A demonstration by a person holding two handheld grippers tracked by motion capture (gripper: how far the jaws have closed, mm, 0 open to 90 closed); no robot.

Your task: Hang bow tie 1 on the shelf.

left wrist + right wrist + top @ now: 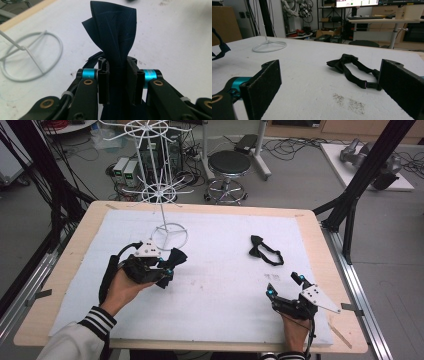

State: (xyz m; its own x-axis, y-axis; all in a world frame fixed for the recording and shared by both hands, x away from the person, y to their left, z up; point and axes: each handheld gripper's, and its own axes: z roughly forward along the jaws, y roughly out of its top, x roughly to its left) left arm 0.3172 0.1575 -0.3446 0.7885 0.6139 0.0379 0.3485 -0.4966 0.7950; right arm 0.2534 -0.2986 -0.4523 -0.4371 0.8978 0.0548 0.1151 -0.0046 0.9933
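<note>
We had the dark bow tie clamped in our left gripper, the jaws drawn in tight on the bunched cloth so that one wing stood up past the pads and the rest hung below. The tie was lifted off the white mat, just on our side of the ring foot of the white wire stand. Our right gripper sat low on the mat, well off from the stand on the near right, its jaws spread wide with nothing between them. The second bow tie, strap and all, lay flat on the mat beyond it, apart from the stand.

We judged the step in hand to be carrying the first tie to the stand for hanging (the radiating arms up top look made for that). The next move would call for raising the tie to an arm and getting its strap looped over; from the left gripper view we could not tell where the strap hung, so that needed checking first.
</note>
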